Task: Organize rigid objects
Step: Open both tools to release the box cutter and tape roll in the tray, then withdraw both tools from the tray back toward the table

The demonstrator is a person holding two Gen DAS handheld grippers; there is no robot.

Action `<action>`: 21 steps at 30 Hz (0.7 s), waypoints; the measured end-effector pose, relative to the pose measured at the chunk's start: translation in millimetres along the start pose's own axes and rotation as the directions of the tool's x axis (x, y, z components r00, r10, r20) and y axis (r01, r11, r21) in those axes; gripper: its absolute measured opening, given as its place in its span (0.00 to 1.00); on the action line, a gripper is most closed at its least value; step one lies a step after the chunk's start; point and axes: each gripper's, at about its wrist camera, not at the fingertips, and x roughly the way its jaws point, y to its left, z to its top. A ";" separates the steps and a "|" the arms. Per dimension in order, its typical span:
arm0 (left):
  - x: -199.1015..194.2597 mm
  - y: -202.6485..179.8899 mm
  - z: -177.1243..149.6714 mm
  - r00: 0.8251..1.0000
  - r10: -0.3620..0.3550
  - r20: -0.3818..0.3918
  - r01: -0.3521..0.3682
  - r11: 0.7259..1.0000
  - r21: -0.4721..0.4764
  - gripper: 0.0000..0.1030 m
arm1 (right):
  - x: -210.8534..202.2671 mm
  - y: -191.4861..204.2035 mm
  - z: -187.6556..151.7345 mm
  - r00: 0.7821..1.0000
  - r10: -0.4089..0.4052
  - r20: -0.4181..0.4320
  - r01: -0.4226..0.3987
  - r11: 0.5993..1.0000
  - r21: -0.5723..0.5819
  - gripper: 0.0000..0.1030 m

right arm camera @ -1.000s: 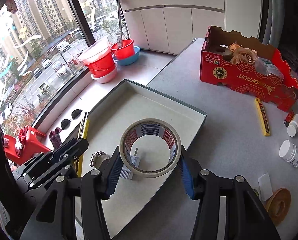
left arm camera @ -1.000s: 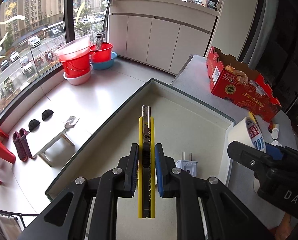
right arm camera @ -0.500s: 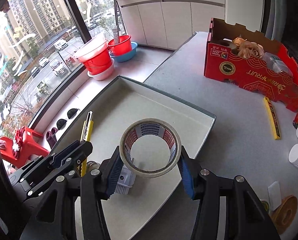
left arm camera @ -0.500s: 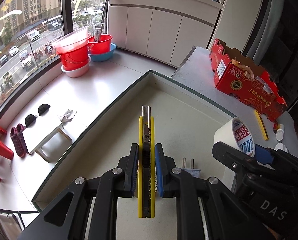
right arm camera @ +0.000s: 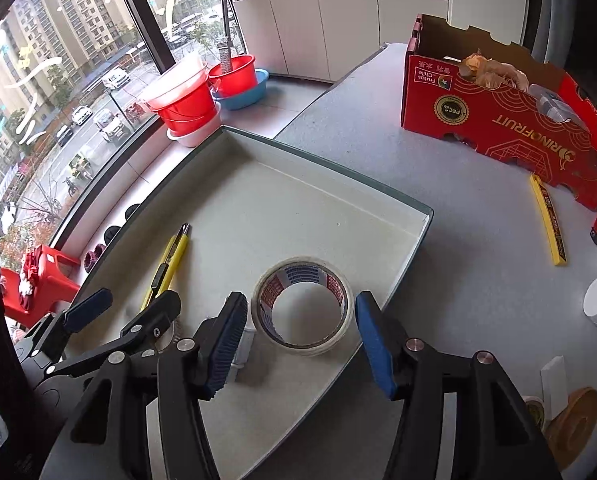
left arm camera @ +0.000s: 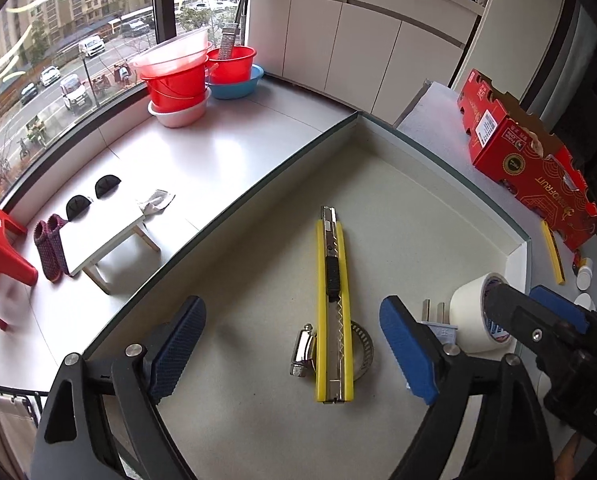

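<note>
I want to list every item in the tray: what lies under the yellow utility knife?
Under the yellow utility knife lies a metal hose clamp: its screw housing and part of its band show on both sides. The middle of the band is covered by the knife.

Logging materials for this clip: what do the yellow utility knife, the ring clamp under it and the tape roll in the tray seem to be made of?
Yellow utility knife: glossy yellow plastic casing, it seems, with a shiny metal blade channel and a black ribbed slider.
Silver hose clamp ring: bright reflective metal, slotted band with a screw housing.
White tape roll: matte, paper-like backing on a printed, probably cardboard core.
</note>
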 end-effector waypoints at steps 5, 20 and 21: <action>-9.1 -0.9 -5.8 1.000 -0.001 0.026 0.000 1.000 0.005 1.00 | -32.9 -1.5 -5.0 0.994 -0.018 0.103 0.017 1.000 0.008 0.99; -61.5 -49.3 -35.7 0.993 -0.110 0.034 0.104 0.984 0.143 1.00 | -112.1 -68.3 -57.9 0.984 -0.080 0.157 0.050 0.981 0.188 0.99; -65.7 -54.8 -39.0 0.992 -0.123 0.034 0.116 0.980 0.161 1.00 | -115.2 -74.7 -63.9 0.985 -0.087 0.152 0.055 0.977 0.206 0.99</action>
